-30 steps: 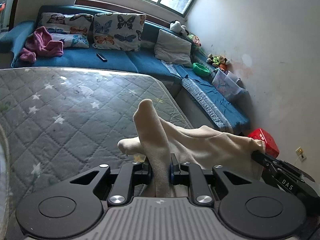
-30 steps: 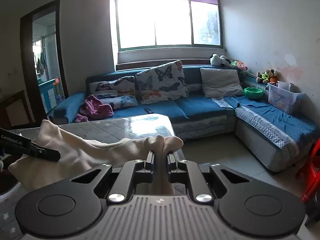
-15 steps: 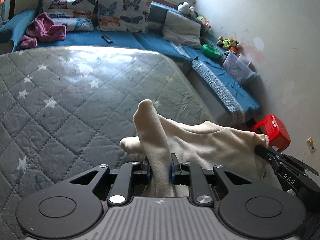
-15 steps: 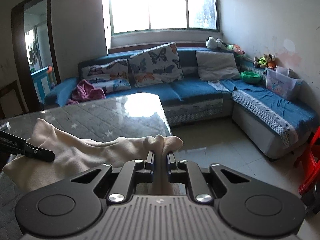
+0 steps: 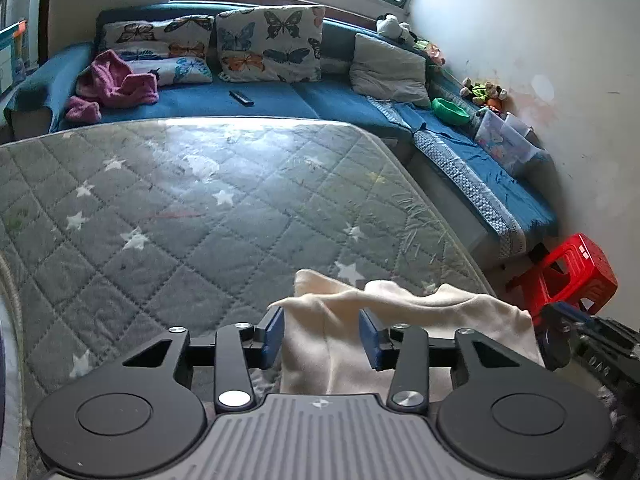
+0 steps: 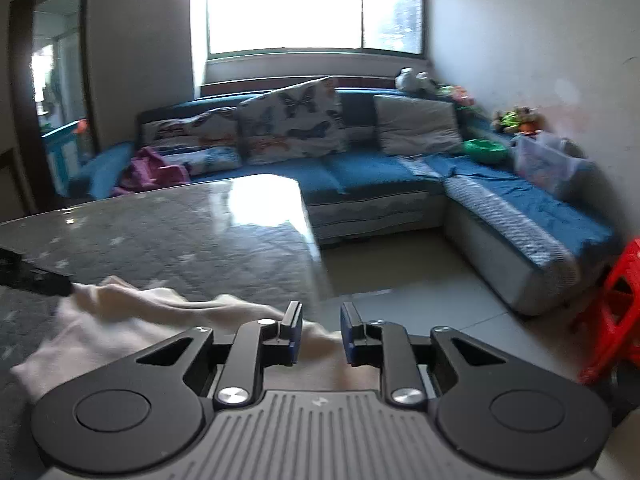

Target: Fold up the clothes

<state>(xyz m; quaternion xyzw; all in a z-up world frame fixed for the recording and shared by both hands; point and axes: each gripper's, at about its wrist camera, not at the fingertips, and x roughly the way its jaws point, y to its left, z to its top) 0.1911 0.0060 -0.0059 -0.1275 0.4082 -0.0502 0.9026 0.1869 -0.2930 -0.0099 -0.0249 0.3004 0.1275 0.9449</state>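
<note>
A cream garment [image 5: 404, 320] lies bunched at the near right corner of the grey quilted mattress [image 5: 180, 216]. My left gripper [image 5: 322, 334] is open, and a loose fold of the cloth lies between its blue pads [image 5: 274, 334]. In the right wrist view the same garment [image 6: 132, 320] spreads to the left below my right gripper [image 6: 320, 330], which is open with cloth under its jaws. The other gripper's tip shows at the garment's edge in each view: the right one [image 5: 576, 340] and the left one [image 6: 36, 278].
A blue corner sofa [image 5: 320, 100] with butterfly cushions [image 5: 268, 44] runs along the far wall and right side. A pink garment [image 5: 116, 84] and a remote [image 5: 241, 98] lie on it. A red stool [image 5: 568, 276] stands right of the mattress. Tiled floor [image 6: 400, 268] lies beyond the mattress edge.
Both grippers were shut on the raised cream garment; now both have opened and the cloth has dropped lower onto the mattress corner.
</note>
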